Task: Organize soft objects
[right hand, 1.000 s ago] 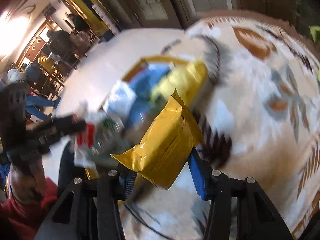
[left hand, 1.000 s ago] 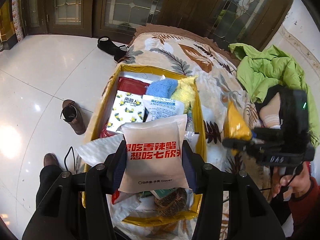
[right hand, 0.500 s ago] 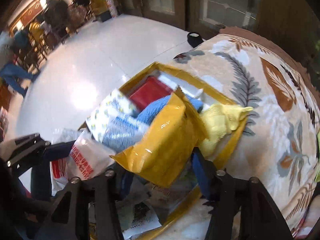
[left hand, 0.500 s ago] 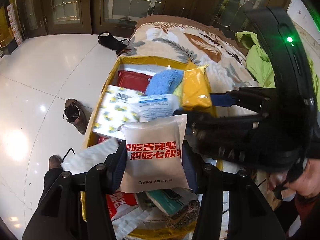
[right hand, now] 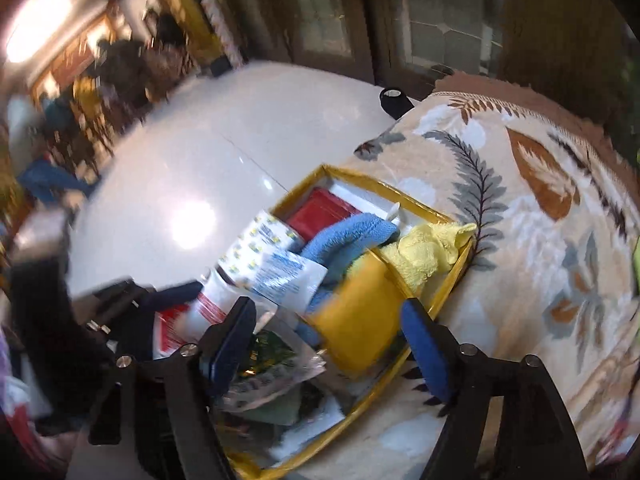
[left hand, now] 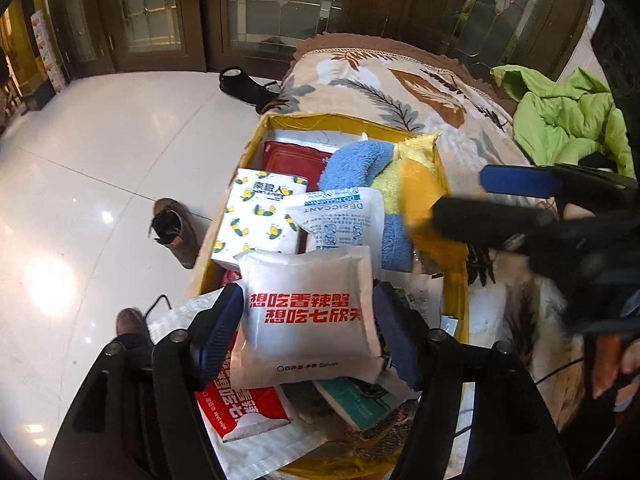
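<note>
Home: blanket-covered bed (left hand: 404, 80), shoes (left hand: 176, 232) on tiled floor (left hand: 100, 160).

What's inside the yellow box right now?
Yellow box holds a blue towel, yellow cloth, desiccant pack, lemon-print pack, red packet. Lower layers are covered.

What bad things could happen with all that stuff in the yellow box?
The yellow box already looks piled high, so the white packet clamped in the left gripper might slide off the heap when released. The box sits near the blanket's edge above the floor, so a nudge could tip it. The open right gripper hangs close to the yellow pouch and could snag it.
</note>
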Motion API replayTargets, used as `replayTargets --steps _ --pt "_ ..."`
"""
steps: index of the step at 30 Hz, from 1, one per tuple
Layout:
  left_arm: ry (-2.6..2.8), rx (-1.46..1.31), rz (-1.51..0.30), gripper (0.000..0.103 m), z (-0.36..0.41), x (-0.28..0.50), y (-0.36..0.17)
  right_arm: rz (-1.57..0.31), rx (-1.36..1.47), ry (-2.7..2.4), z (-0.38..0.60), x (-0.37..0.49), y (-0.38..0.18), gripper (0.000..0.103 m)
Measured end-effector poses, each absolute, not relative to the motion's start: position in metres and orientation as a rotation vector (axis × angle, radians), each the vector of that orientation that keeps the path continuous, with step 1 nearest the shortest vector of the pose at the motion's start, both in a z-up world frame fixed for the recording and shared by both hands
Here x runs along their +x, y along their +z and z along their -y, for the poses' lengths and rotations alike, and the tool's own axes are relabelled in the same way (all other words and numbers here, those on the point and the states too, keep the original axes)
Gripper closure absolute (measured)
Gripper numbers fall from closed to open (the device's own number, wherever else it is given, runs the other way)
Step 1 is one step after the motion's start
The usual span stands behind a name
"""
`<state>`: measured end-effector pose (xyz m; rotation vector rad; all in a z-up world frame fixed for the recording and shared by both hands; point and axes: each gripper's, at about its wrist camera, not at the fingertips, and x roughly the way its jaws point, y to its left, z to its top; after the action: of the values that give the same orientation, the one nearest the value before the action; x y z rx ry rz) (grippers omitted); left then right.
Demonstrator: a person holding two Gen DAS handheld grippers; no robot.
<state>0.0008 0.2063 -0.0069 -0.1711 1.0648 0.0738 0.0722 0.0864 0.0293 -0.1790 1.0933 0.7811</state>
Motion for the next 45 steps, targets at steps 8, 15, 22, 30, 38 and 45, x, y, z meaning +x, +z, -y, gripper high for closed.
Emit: replayTargets --steps 8,15,22,30,38,45 --pt "0.116 -0.142 -0.999 0.028 -0.206 -0.012 0.013 -1.202 0.168 0.726 -0.036 0.091 0.004 0.022" --pt "0.146 -0.177 -0.926 0.02 -0.211 -0.02 0.025 -1.223 0.392 0.717 -0.004 0.094 -0.011 0.021" --pt "0.191 -0.095 -0.967 0.02 -0.193 -0.017 0.018 -1.146 0.253 0.624 -0.013 0.057 -0.007 0.019" --pt "0.341 -0.027 -0.894 0.02 -0.191 -0.03 0.032 -1.011 0.095 0.481 -0.014 0.025 0.008 0.01" --pt "0.268 -0.102 -0.832 0.02 -0.194 -0.042 0.045 -1.051 0.132 0.463 -0.001 0.025 0.003 0.01" --pt "0.246 -0.12 -0.835 0.02 -0.19 -0.041 0.043 -1.039 0.118 0.471 -0.001 0.021 0.011 0.01"
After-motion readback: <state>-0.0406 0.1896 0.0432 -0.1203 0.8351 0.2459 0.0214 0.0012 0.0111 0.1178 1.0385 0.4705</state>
